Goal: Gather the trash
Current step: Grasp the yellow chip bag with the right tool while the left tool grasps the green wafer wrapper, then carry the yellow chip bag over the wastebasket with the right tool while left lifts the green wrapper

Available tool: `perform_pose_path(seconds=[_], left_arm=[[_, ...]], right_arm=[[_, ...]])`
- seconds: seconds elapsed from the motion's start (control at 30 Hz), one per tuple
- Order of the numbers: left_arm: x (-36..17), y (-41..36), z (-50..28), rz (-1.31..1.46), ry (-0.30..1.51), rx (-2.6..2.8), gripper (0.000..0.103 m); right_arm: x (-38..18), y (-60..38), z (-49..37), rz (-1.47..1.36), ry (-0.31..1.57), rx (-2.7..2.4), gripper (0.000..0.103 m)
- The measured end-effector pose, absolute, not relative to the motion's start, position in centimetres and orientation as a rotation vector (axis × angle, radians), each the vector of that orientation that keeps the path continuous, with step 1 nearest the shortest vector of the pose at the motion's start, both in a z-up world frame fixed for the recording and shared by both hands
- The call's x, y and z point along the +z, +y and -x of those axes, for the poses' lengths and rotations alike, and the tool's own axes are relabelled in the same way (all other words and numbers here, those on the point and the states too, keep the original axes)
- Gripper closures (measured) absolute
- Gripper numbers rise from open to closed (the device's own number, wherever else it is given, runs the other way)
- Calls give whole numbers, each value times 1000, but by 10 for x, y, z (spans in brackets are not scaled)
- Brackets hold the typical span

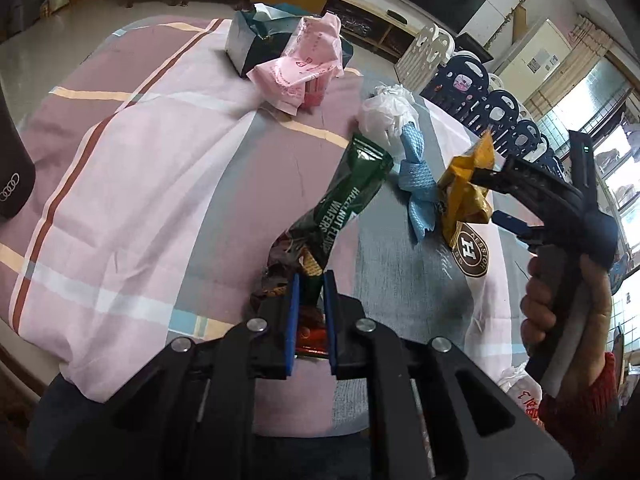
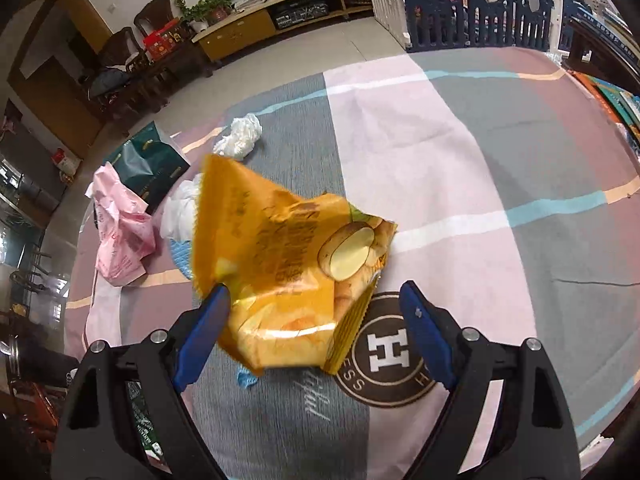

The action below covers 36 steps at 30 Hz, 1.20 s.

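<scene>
My left gripper (image 1: 311, 280) is shut on a green hazelnut wafer wrapper (image 1: 348, 196) with other crumpled wrappers bunched at its base, held above the table. My right gripper (image 2: 316, 300) is open, its fingers wide apart around a yellow potato chip bag (image 2: 280, 264); the left finger touches the bag. In the left wrist view the right gripper (image 1: 486, 194) reaches at the same yellow bag (image 1: 464, 196). A blue cloth (image 1: 416, 176) and a white crumpled bag (image 1: 386, 114) lie beside it.
A pink plastic bag (image 1: 304, 64) and a dark green paper bag (image 1: 260, 36) sit at the table's far side. A checked cloth (image 2: 480, 160) with a round H logo (image 2: 386, 348) covers the table. A dark cap (image 1: 12, 176) sits at left. Another white wad (image 2: 240, 136) lies farther off.
</scene>
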<state>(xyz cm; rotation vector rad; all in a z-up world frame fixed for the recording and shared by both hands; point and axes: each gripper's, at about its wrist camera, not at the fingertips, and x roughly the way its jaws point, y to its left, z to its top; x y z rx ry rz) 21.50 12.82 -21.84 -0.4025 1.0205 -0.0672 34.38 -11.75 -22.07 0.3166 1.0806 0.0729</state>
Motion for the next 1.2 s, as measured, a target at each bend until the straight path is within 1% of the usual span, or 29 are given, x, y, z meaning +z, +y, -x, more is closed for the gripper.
perform_pose_path(seconds=[0.07, 0.1, 0.13, 0.2, 0.23, 0.27, 0.3, 0.33, 0.4, 0.43, 0.47, 0.5, 0.53, 0.57, 0.6, 0.63, 0.7, 0.73, 0.77, 0.83, 0.93, 1.03, 1.2], left_arm=[[-220, 129, -216, 405, 1018, -70, 90], [-221, 129, -216, 411, 1018, -74, 90], [-223, 129, -217, 419, 1020, -77, 86], [-225, 130, -218, 435, 1026, -84, 79], [-227, 131, -219, 449, 1027, -85, 71], [-228, 133, -219, 467, 1026, -85, 67], [-229, 135, -220, 492, 1024, -86, 59], [-229, 136, -220, 510, 1024, -86, 55], [-231, 138, -221, 533, 1024, -92, 53], [-231, 137, -221, 535, 1022, -93, 50], [-231, 136, -222, 534, 1020, -97, 48], [-231, 135, -222, 532, 1019, -100, 47], [-231, 134, -223, 528, 1023, -104, 47], [-233, 133, -224, 525, 1028, -102, 48], [-234, 133, -225, 524, 1035, -101, 55], [-236, 133, -227, 524, 1043, -102, 67], [-238, 133, -228, 527, 1054, -101, 79], [-239, 133, -228, 530, 1053, -104, 86], [-238, 133, -228, 532, 1047, -105, 89], [-236, 133, -227, 523, 1028, -98, 93], [-221, 129, -219, 474, 970, -74, 96], [-194, 112, -209, 331, 915, -3, 96], [-144, 79, -179, 189, 782, 24, 96]], right_arm=[[-233, -109, -351, -304, 1106, 78, 18], [-236, -105, -353, -300, 1105, 84, 16], [-237, -102, -354, -297, 1101, 85, 15], [-237, -95, -354, -283, 1088, 104, 17], [-236, -91, -353, -259, 1084, 119, 25], [-234, -85, -352, -232, 1075, 133, 35], [-232, -81, -349, -199, 1061, 153, 38], [-228, -76, -345, -165, 1053, 155, 45], [-220, -71, -337, -106, 1028, 166, 58], [-217, -72, -333, -93, 1022, 173, 66], [-213, -73, -329, -89, 1019, 180, 70], [-209, -75, -324, -90, 1020, 187, 71], [-205, -79, -318, -96, 1018, 193, 72], [-201, -84, -311, -98, 1016, 191, 76], [-198, -88, -304, -100, 1014, 189, 77], [-193, -94, -295, -108, 1009, 189, 77], [-184, -106, -277, -135, 994, 188, 77], [-180, -112, -269, -150, 988, 187, 77], [-177, -118, -261, -163, 984, 182, 77], [-170, -130, -245, -189, 979, 171, 77], [-159, -150, -216, -223, 967, 148, 77], [-146, -167, -189, -243, 938, 128, 77], [-124, -187, -147, -233, 895, 98, 77]])
